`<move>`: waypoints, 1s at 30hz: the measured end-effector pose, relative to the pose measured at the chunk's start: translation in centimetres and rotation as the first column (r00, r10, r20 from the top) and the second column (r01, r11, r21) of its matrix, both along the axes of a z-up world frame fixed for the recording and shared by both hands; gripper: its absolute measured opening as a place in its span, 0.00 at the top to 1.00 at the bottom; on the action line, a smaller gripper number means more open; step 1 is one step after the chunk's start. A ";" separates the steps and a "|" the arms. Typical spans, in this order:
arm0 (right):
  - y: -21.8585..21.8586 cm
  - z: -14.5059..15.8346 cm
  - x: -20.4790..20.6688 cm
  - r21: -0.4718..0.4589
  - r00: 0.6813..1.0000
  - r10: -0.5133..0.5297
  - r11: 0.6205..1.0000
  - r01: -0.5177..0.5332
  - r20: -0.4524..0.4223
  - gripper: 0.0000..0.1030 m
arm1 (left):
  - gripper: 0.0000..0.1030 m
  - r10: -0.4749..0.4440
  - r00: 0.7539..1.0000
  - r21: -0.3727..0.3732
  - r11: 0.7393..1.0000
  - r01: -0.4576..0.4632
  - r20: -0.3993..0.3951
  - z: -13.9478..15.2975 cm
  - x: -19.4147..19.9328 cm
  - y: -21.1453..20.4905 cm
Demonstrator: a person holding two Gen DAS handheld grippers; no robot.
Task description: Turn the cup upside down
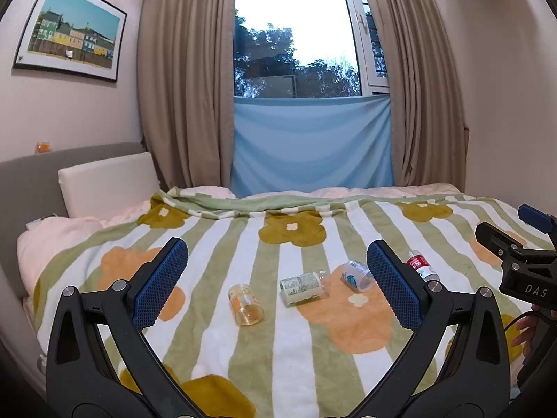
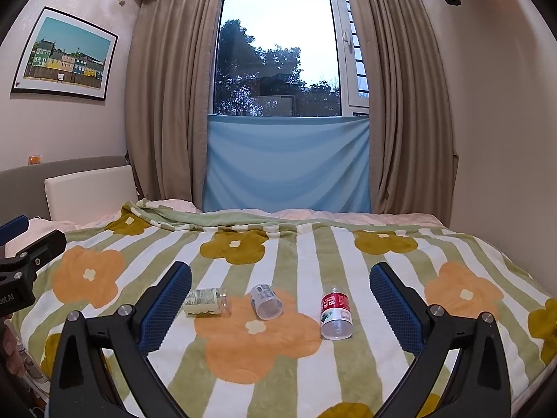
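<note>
So I have four little see-through cups lying on their sides on the flowery blanket point(image 2: 296, 261) of the bed, in a loose row.

From my left camera, the yellow cup point(image 1: 246, 304) is on the left, with its open mouth toward me. Next to it lies the green-label cup point(image 1: 303, 287), then the blue-label cup point(image 1: 355, 276), and the red-label cup point(image 1: 422, 267) peeks out behind my right finger pad. From my right camera I can see the green-label cup point(image 2: 208, 302), the blue-label cup point(image 2: 266, 301) and the red-label cup point(image 2: 336, 313) all apart from each other. None of them touch.

My left hand-held gripper point(image 1: 276, 284) has its fingers wide apart and holds nothing. My right hand-held gripper point(image 2: 280, 308) is wide apart too, and empty. Both hang above the bed, not touching any cup.

I think these cups are thin plastic, so very light and a bit bendy. If I squeeze hard, the wall may squash in or the cup may pop out. The sides look smooth, so it could slip. The blanket is soft and fluffy, so a cup can roll or sink when I push on it.

I would grab one across its round middle, with a soft squeeze, then turn it until the mouth faces down.
</note>
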State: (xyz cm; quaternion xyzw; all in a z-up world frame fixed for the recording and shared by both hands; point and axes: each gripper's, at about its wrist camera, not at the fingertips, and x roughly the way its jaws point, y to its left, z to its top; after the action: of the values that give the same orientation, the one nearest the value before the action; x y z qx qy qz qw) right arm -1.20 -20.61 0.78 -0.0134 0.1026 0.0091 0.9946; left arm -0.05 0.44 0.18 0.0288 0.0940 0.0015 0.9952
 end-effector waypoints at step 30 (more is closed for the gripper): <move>-0.1 -0.6 0.0 0.014 1.000 -0.003 1.000 0.003 -0.003 0.01 | 0.00 -0.002 1.000 -0.015 1.000 0.001 -0.028 0.0 0.3 0.1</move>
State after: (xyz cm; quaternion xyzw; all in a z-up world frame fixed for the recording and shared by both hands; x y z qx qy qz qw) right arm -1.18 -20.70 0.16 -0.0065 0.1042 0.0083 0.9945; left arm 0.24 0.54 0.20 0.0212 0.1079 -0.0004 0.9939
